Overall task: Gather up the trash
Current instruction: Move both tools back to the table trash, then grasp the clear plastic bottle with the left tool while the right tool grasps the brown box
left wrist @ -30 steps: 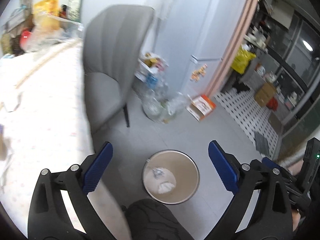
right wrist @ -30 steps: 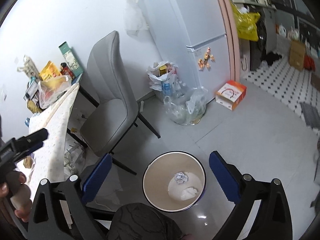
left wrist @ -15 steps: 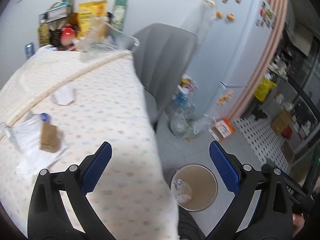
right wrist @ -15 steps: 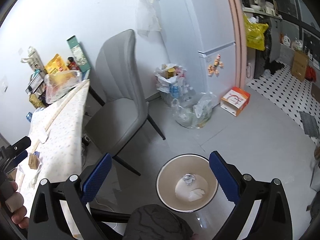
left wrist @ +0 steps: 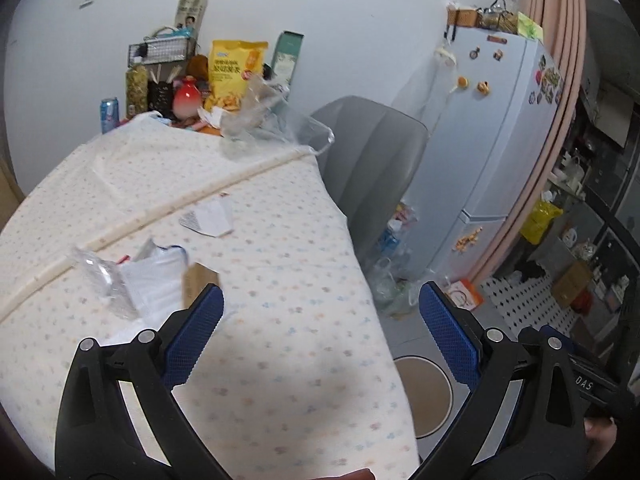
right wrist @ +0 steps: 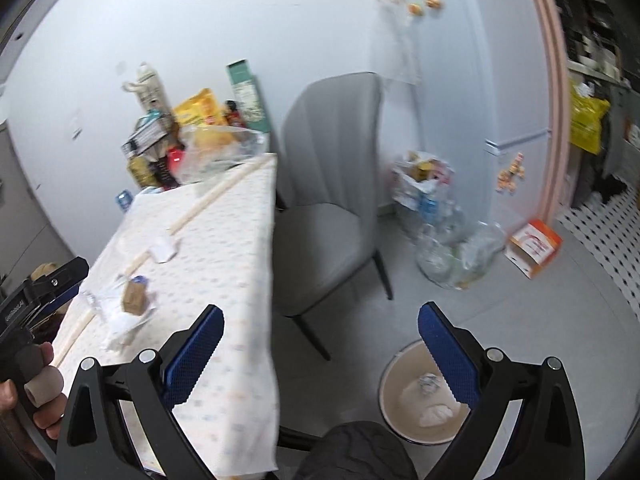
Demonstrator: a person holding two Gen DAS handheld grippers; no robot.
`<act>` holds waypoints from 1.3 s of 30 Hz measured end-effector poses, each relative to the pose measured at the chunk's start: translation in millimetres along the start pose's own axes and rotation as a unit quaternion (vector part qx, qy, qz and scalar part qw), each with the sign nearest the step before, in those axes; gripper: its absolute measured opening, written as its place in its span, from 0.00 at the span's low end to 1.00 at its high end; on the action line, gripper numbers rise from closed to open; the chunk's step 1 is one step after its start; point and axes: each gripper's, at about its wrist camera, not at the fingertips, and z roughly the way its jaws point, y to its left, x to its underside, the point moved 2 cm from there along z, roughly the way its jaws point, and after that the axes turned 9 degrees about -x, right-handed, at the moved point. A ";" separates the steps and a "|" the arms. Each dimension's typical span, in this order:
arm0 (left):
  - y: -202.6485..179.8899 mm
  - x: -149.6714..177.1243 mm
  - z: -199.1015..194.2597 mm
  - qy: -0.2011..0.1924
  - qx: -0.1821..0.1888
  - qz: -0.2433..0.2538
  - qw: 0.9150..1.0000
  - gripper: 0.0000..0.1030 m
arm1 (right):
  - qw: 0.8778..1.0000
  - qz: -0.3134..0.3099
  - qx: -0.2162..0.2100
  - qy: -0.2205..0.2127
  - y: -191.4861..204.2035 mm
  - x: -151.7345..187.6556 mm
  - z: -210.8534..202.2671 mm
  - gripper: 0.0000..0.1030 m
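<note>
Blue-padded left hand-held gripper (left wrist: 320, 320) and right hand-held gripper (right wrist: 320, 344), both wide and empty, now swung tableward from bin (right wrist: 404, 408).

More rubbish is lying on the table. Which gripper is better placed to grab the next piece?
Left. The left gripper, jaws open, hangs over the table beside the wrappers. The right gripper points at the bin.

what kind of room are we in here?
Most likely a small home dining corner beside a kitchen: a table under a patterned cloth with snack bags at its far end, a grey chair, and a white fridge covered in magnets. A bin stands on the floor by the table.
</note>
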 end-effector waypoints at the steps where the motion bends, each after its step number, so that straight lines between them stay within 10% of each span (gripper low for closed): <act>1: 6.5 -0.7 -5.0 -0.006 0.009 0.000 1.000 0.94 | 1.000 -0.005 -0.007 0.000 8.2 -0.4 1.9 0.92; 19: 137.5 -3.2 -44.0 -0.040 -0.058 -0.067 0.995 0.94 | 0.986 -0.096 -0.133 0.044 137.0 6.4 52.8 0.92; 39: 221.6 12.4 -3.2 0.007 -0.081 -0.158 0.984 0.77 | 0.960 -0.062 -0.218 0.164 213.2 23.0 180.0 0.57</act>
